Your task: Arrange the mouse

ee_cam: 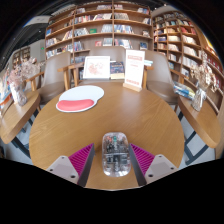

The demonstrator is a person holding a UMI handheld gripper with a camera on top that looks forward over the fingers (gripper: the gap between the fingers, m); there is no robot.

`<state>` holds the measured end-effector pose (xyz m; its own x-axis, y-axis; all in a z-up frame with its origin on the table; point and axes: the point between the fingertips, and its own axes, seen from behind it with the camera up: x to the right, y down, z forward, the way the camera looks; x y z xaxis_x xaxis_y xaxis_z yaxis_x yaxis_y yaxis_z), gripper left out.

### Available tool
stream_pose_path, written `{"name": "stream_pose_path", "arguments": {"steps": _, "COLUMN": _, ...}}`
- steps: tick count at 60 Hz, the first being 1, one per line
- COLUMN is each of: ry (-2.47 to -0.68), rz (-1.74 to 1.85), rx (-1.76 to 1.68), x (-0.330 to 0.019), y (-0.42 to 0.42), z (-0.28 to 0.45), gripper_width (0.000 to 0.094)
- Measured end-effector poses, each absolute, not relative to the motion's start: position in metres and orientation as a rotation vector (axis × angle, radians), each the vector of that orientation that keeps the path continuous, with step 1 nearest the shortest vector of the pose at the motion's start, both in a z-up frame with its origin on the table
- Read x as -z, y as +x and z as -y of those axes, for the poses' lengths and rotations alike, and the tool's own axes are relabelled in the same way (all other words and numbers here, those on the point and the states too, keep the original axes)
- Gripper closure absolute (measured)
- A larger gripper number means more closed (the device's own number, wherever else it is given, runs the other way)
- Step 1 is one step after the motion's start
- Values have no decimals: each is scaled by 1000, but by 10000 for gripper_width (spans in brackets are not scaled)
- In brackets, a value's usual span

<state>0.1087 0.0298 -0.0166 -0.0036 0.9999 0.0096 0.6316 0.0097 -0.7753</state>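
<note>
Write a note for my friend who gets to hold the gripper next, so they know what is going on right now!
Gripper: fingers either side of the mouse; whether the pads press on it cannot be told.
Mouse: see-through, between the fingers at the near edge of the round wooden table.
Mouse pad: red and white, beyond the fingers at the far left of the table.
Done: gripper is at the mouse.
Left: probably carry the mouse to the pad and set it down.
</note>
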Motion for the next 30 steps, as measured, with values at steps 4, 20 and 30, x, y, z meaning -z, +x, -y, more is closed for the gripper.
{"name": "stream_pose_path", "arguments": {"steps": 4, "ry": -1673, "rz": 1706, "rx": -808, "x": 17, "y": 107, "z": -26, "gripper_width": 479}}
{"name": "stream_pose_path", "arguments": {"steps": 20, "ry": -1575, "rz": 1684, "rx": -907, "x": -72, "y": 44, "z": 15, "gripper_width": 502}}
{"name": "stream_pose_path", "arguments": {"steps": 30, "ry": -1537, "rz": 1700, "rx": -997, "x": -100, "y": -61, "z": 75, "gripper_width": 501}}
